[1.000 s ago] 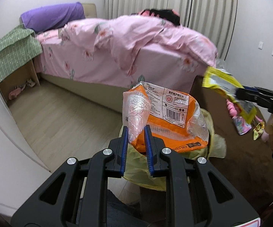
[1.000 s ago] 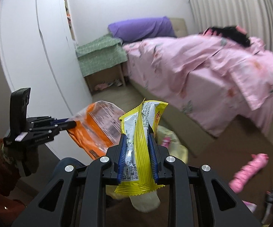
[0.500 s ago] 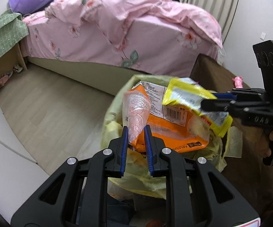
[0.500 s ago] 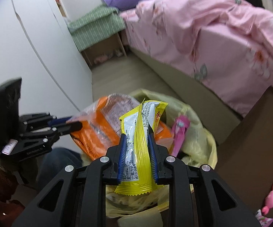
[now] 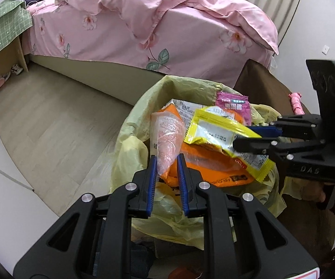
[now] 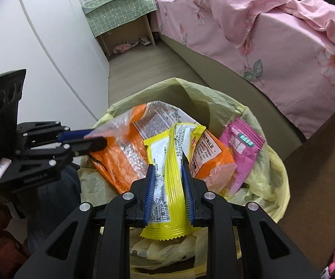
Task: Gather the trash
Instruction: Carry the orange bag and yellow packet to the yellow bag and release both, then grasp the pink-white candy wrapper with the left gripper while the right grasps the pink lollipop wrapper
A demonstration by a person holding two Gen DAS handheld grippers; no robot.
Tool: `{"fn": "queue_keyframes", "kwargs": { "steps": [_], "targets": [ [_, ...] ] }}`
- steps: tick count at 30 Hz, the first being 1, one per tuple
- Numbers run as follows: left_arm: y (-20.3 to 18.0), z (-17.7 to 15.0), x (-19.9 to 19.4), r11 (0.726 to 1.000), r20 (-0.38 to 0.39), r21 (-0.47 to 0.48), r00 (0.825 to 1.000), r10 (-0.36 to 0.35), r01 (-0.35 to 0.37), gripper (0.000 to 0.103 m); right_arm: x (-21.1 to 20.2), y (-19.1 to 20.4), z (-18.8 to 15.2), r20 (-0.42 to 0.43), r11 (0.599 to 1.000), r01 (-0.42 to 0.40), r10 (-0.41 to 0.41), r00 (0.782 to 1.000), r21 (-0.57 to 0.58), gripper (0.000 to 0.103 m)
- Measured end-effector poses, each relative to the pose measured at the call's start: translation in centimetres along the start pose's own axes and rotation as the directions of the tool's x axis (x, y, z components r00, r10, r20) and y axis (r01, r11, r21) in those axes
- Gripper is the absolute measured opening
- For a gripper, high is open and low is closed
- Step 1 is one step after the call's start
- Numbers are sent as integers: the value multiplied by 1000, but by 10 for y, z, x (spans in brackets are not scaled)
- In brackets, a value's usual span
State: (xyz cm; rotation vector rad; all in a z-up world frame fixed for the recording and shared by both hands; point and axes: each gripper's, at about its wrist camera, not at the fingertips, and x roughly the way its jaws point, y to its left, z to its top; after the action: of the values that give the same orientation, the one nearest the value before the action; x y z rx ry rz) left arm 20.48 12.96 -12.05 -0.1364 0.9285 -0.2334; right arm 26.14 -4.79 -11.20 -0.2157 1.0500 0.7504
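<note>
Left fingers [image 5: 166,160] pinch the orange bag [image 5: 204,165]; right fingers [image 6: 168,169] clamp the yellow wrapper [image 6: 172,186].

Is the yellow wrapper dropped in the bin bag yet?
No. The right gripper fingers clamp the yellow wrapper, which hangs over the bin bag.

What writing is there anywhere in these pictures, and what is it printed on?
"DAS": on the body of the right tongs, seen from the left wrist view.
Orange wrapper: dense print and some lettering along its lower edge, too small to read.
Yellow wrapper: white panel of fine print, not legible.
Pink packet: large characters, blurred.
Left tongs: embossed word and small pink tag, both unreadable.
</note>
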Motion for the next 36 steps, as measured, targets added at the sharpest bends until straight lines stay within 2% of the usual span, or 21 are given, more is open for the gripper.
{"fn": "queue_keyframes", "kwargs": {
  "steps": [2, 6, 8, 10, 14, 19, 26, 31, 36],
  "targets": [
    [2, 1, -1, 1000, -2, -8, 1000, -5, 5, 18, 3, -1, -1, -9, 1000, 6, -6, 1000, 6, 23],
    [7, 2, -11, 999, 17, -39, 999, -29, 30, 31, 3, -3, 1, -2, 999, 3, -3, 1000, 33, 25],
    [10, 3, -18, 997, 38, -64, 999, -29, 32, 40, 0, -3, 1, 9, 999, 8, -8, 1000, 34, 36],
    [15, 5, -27, 995, 68, -99, 998, -20, 27, 46, -4, -2, 0, 23, 999, 18, -19, 1000, 26, 37],
    [19, 11, -46, 990, 133, -142, 991, 26, -7, 49, -19, 1, -3, 59, 999, 38, -39, 997, 19, 38],
    [15, 14, -61, 987, 171, -159, 985, 31, -4, 53, -51, 0, -13, 118, 998, 54, -57, 991, 31, 38],
    [-27, 15, -70, 997, 192, -65, 981, -36, 49, 53, -117, -13, -48, 203, 991, 105, -121, 972, 88, 38],
    [-76, 18, -75, 992, 202, 53, 972, -123, 115, 54, -169, -27, -90, 265, 970, 181, -220, 939, 162, 38],
    [-125, 16, -72, 968, 183, 162, 958, -221, 193, 54, -213, -46, -145, 270, 925, 283, -349, 897, 254, 38]
  ]
}}
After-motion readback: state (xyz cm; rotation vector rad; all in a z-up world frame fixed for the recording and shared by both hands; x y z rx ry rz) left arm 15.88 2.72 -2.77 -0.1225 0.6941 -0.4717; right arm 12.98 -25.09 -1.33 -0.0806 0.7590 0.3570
